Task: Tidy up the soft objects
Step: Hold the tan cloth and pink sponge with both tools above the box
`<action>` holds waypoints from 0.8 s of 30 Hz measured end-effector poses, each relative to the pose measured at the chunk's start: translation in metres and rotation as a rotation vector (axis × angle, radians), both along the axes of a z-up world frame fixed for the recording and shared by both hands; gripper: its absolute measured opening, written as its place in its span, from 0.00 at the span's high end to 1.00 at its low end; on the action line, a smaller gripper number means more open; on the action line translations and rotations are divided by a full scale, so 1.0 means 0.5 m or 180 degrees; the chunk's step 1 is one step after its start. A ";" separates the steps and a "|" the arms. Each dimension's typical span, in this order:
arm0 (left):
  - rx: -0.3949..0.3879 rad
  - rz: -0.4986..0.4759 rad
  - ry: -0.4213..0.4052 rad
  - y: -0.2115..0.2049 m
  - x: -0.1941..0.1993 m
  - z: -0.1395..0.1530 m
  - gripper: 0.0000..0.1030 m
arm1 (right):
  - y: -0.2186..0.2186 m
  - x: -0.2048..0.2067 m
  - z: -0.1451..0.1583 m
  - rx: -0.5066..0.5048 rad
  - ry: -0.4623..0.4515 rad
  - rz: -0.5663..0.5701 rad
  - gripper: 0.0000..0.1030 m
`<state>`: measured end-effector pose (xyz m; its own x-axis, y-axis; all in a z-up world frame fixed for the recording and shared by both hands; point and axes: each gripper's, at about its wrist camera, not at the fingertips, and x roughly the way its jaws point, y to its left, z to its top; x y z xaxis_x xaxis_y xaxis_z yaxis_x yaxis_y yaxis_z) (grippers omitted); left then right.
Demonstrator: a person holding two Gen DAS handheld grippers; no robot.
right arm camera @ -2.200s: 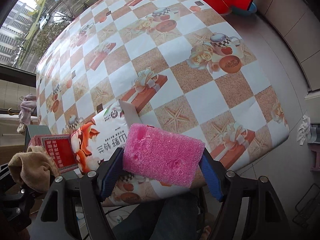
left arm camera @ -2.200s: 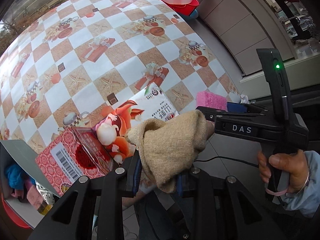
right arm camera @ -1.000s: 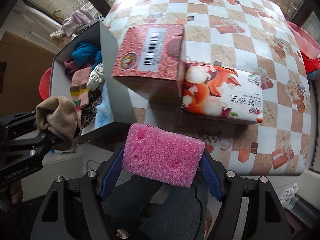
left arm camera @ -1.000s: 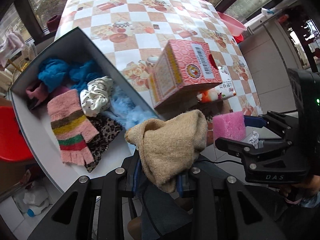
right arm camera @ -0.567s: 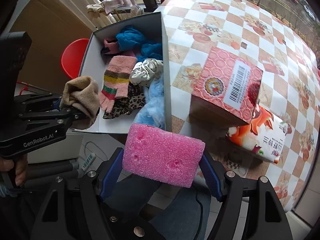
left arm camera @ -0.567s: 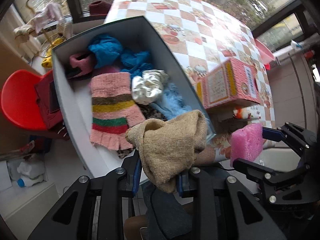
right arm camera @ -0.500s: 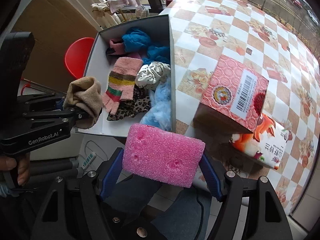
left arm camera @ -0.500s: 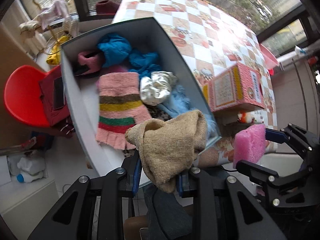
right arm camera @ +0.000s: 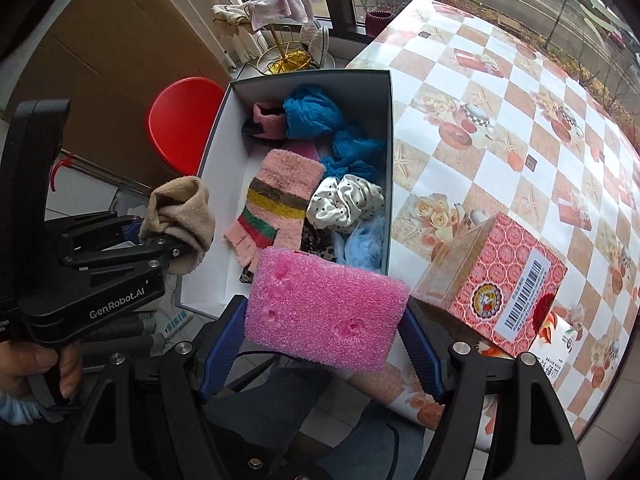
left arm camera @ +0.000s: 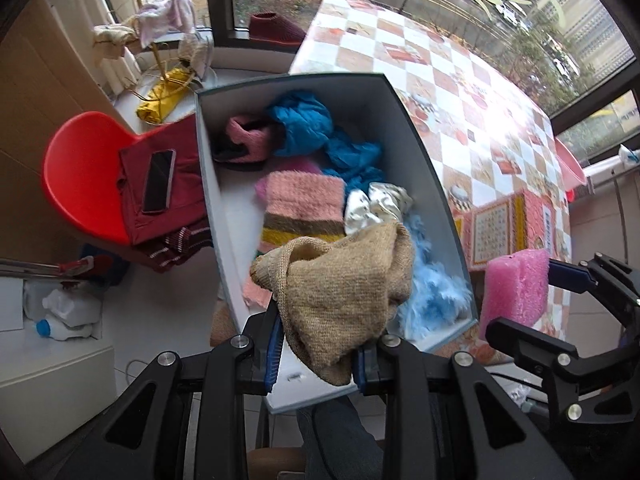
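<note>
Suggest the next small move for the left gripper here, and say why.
Probably lower the left gripper a little further over the grey box and then open it. It is shut on the tan knit cloth, which hangs above the box's near end, where other soft items already lie.

Tan knit cloth [left arm camera: 340, 296] covering the striped pink mitten's [left arm camera: 302, 210] lower half and the grey box's [left arm camera: 424, 168] near corner. Leopard-print fabric [right arm camera: 316, 246] mostly buried under pink sponge [right arm camera: 324, 312]. Printed packet [right arm camera: 560, 344] cut off by red carton [right arm camera: 496, 284]; lettering unreadable.
</note>
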<state>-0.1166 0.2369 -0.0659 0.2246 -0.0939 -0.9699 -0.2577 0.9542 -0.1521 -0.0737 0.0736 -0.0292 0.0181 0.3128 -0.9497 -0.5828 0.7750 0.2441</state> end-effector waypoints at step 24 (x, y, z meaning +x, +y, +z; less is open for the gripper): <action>0.0192 0.0342 0.0034 0.057 0.086 -0.034 0.71 | 0.104 0.109 0.028 0.0012 -0.0045 -0.0159 0.27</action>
<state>-0.0734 0.2654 -0.0828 0.2198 -0.0113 -0.9755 -0.3603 0.9283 -0.0919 -0.0193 0.1256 -0.0152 0.0474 0.3147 -0.9480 -0.5468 0.8024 0.2391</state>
